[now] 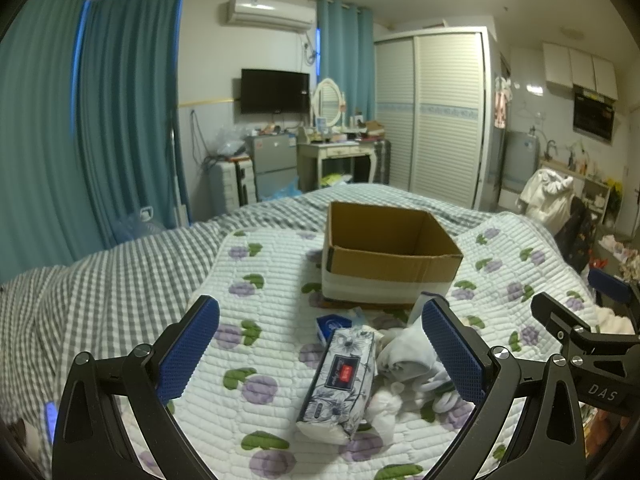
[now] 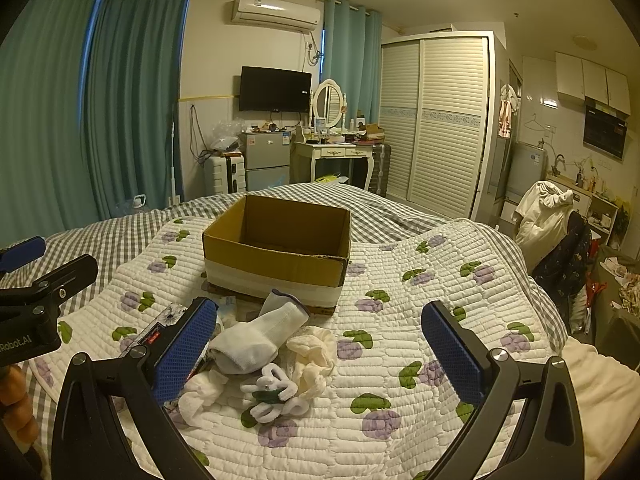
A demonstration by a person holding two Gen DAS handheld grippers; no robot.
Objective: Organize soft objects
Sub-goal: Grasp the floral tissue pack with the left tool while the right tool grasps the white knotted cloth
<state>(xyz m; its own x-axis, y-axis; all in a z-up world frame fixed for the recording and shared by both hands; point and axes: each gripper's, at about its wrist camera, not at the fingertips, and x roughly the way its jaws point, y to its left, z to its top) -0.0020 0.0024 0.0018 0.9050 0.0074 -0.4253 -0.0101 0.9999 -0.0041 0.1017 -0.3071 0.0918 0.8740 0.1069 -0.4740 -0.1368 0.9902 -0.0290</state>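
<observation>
An open cardboard box [image 1: 390,254] [image 2: 276,250] stands on the quilted bed cover, with nothing visible inside. In front of it lies a heap of soft things: a floral tissue pack [image 1: 340,380], a white sock [image 2: 256,338], a cream cloth [image 2: 314,354], a white fluffy scrunchie [image 2: 272,398] and a small blue packet [image 1: 332,326]. My left gripper [image 1: 320,356] hovers open over the tissue pack. My right gripper [image 2: 320,354] is open above the sock and cream cloth, holding nothing. Each gripper's body shows at the edge of the other's view.
The quilt with purple flowers [image 2: 400,320] lies over a grey checked sheet [image 1: 100,280]. Beyond the bed are teal curtains [image 1: 120,120], a small fridge [image 2: 266,156], a dressing table [image 2: 332,152] and a white wardrobe [image 2: 436,128]. Clothes hang over a chair [image 2: 552,216] at right.
</observation>
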